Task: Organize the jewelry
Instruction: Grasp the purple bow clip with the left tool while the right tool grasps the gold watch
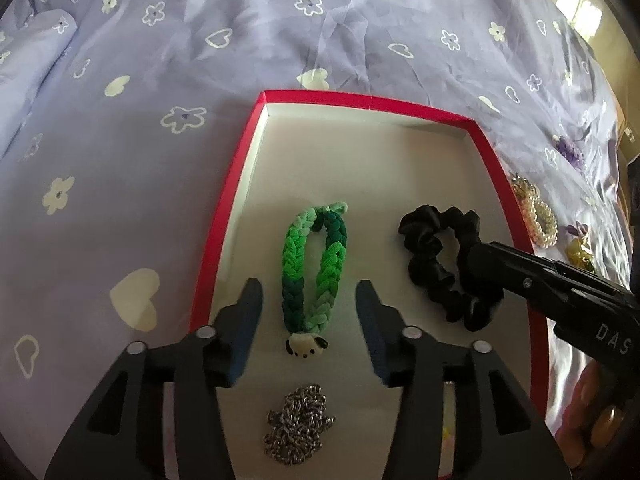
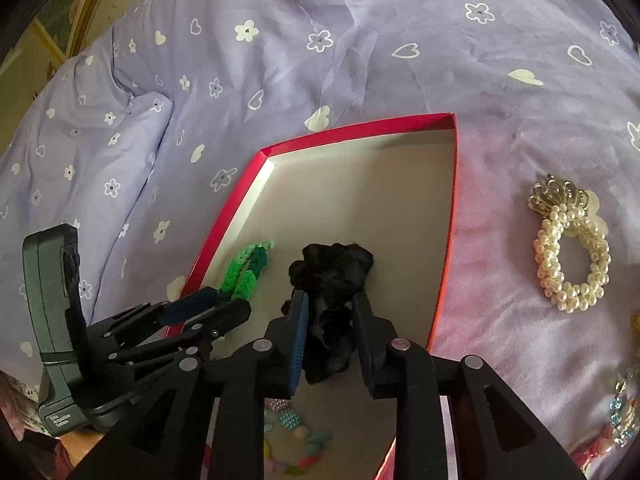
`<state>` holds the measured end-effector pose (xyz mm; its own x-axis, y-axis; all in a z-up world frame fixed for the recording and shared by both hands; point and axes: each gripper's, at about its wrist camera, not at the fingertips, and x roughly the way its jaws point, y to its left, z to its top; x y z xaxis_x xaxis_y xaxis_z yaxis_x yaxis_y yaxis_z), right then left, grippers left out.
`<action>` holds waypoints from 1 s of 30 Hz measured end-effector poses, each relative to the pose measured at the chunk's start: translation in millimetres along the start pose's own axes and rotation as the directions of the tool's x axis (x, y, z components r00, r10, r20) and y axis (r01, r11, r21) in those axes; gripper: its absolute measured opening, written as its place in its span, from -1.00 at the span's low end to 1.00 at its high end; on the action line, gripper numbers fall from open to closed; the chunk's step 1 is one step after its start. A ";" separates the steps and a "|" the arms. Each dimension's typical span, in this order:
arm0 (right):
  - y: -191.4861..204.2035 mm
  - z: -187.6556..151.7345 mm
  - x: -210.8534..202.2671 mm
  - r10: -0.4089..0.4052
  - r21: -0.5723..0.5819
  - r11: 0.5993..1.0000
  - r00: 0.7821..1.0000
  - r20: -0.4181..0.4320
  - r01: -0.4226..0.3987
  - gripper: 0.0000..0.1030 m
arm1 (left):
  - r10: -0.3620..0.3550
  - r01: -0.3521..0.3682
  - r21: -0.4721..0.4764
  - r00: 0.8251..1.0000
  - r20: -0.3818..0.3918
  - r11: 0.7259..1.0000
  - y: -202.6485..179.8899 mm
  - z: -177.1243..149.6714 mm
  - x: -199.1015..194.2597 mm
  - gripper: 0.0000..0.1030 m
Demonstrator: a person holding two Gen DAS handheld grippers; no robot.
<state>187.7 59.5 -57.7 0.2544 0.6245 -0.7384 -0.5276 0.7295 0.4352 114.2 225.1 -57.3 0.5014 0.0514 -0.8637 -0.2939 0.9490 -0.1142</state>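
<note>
A red box with a white inside lies on the bed. In it are a green braided bracelet with a panda bead, a black scrunchie and a silver chain. My left gripper is open and empty, its fingers on either side of the bracelet's near end, above it. In the right wrist view my right gripper has its jaws around the black scrunchie, which rests on the floor of the box; the pads stand close to it, and contact is unclear. The bracelet lies to its left.
A pearl bracelet with a gold crown lies on the purple flowered bedsheet to the right of the box. More beaded pieces lie at the far right. Colourful beads sit in the box's near part. A pillow is at left.
</note>
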 end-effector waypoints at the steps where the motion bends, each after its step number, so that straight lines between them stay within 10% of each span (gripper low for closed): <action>1: -0.4 -0.5 -2.7 0.003 0.004 1.000 1.000 0.003 -0.003 -0.49 | 0.001 -0.001 0.000 1.000 0.002 1.000 -0.1 -0.2 -1.7 -0.02; 30: -113.5 -68.9 -152.3 -0.127 0.218 0.972 0.973 0.191 0.085 -0.26 | -0.136 0.134 0.084 0.990 0.028 0.987 -87.5 -28.3 -55.7 0.10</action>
<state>153.0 -137.7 -30.1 0.4694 0.5681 -0.6760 -0.3146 0.8229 0.4731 88.9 130.5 -13.0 0.5594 -0.0697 -0.8260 -0.1549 0.9701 -0.1868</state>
